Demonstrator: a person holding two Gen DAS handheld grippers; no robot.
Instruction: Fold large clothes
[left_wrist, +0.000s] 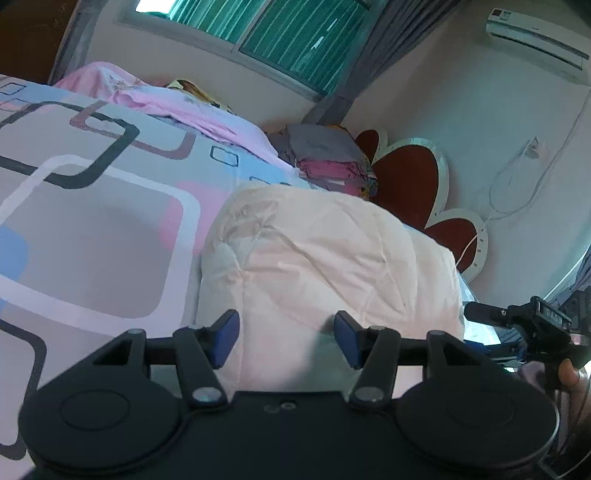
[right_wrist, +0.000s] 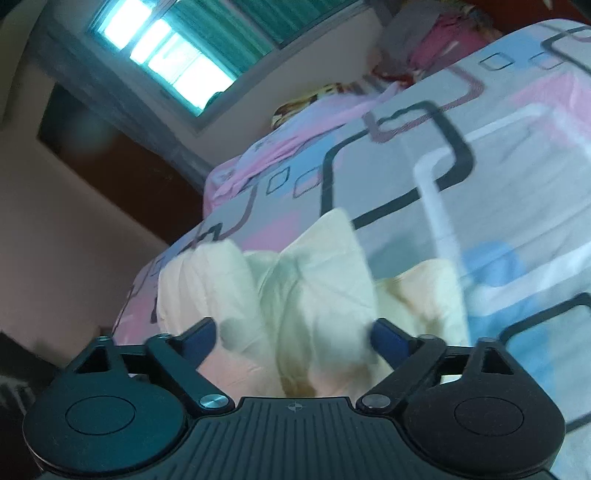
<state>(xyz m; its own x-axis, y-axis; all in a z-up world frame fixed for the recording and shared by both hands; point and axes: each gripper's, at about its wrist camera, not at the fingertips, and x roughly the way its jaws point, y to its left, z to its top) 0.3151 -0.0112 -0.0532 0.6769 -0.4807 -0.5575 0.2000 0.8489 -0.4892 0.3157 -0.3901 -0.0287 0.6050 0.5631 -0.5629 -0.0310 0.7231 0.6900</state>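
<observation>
A bed (left_wrist: 92, 229) covered by a sheet patterned with pink, blue and grey rounded squares fills both views. On it lies a bulky cream garment (left_wrist: 325, 258), puffed into soft folds near the bed's edge. The left gripper (left_wrist: 286, 338) has its blue pads apart, with the garment bulging between them; whether the pads press the cloth cannot be told. The right gripper (right_wrist: 291, 332) stands wide apart, the garment's bunched folds in the gap, and this view is blurred. A pink cloth (left_wrist: 173, 107) and a pile of folded clothes (left_wrist: 328, 162) lie farther back on the bed, below a window (left_wrist: 258, 33). A red heart-shaped headboard (left_wrist: 410, 173) stands against the wall.
</observation>
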